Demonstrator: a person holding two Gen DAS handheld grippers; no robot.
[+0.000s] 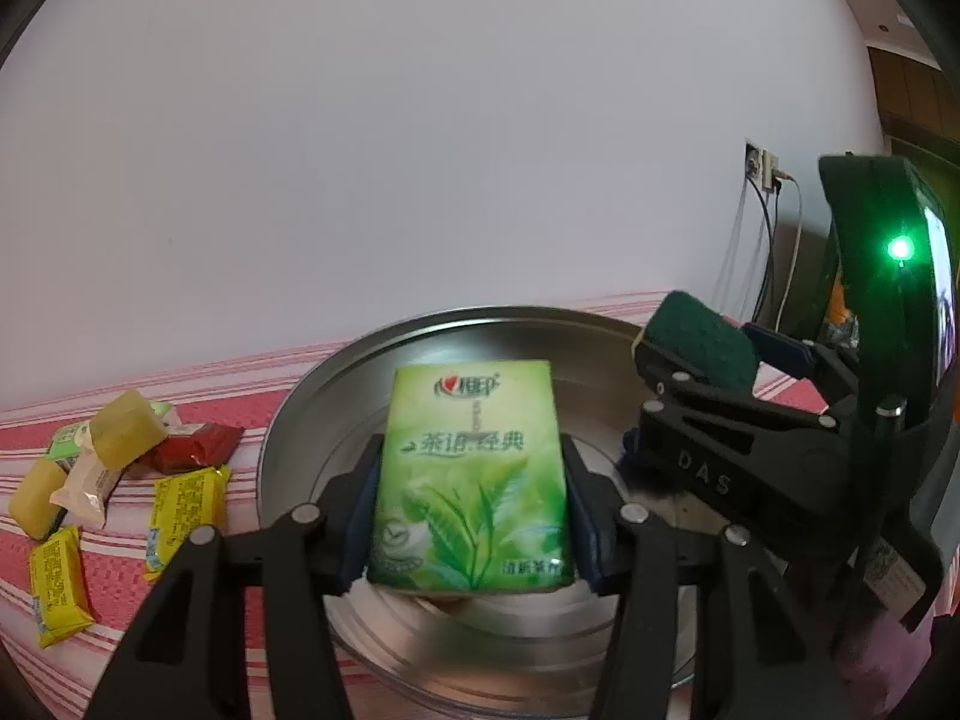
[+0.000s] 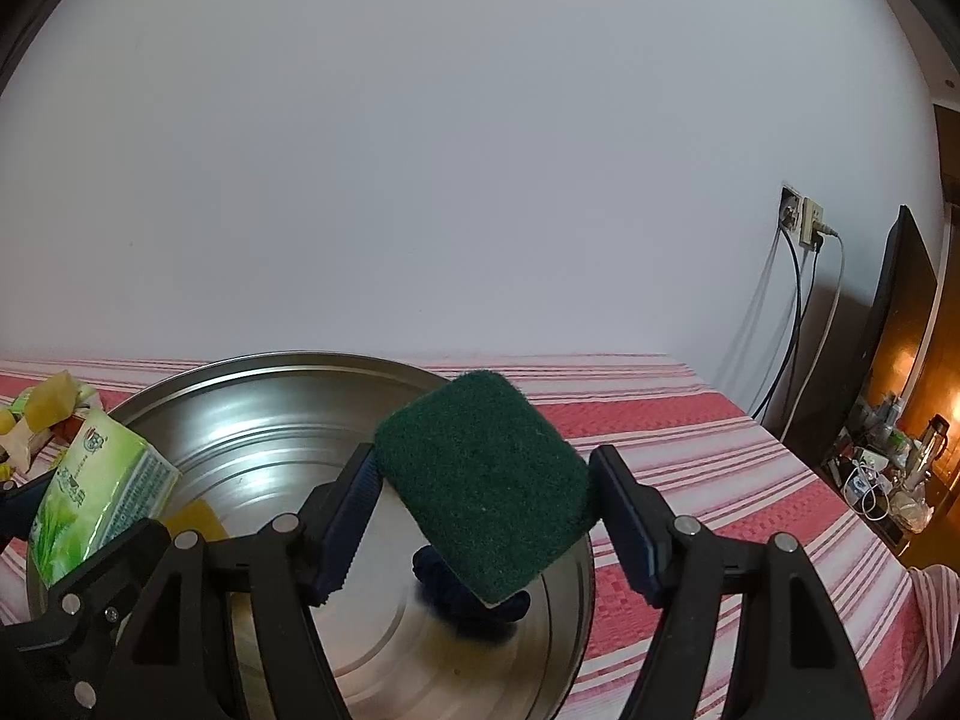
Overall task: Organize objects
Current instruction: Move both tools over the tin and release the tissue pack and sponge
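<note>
My left gripper (image 1: 471, 516) is shut on a green tissue pack (image 1: 471, 474) and holds it over the round metal tray (image 1: 288, 420). My right gripper (image 2: 483, 510) is shut on a dark green scouring sponge (image 2: 486, 480), also above the tray (image 2: 240, 396); it shows in the left wrist view (image 1: 699, 348) at the right. The tissue pack appears at the left of the right wrist view (image 2: 99, 492). A dark blue object (image 2: 474, 600) lies in the tray under the sponge. A yellow item (image 2: 192, 522) lies in the tray near the pack.
The tray sits on a red-and-white striped cloth (image 2: 690, 450). Left of the tray lie yellow packets (image 1: 186, 504), a red packet (image 1: 198, 447) and yellow sponges (image 1: 126, 429). A white wall stands behind, with a socket and cables (image 2: 804, 222). A dark screen (image 2: 900, 300) stands at the right.
</note>
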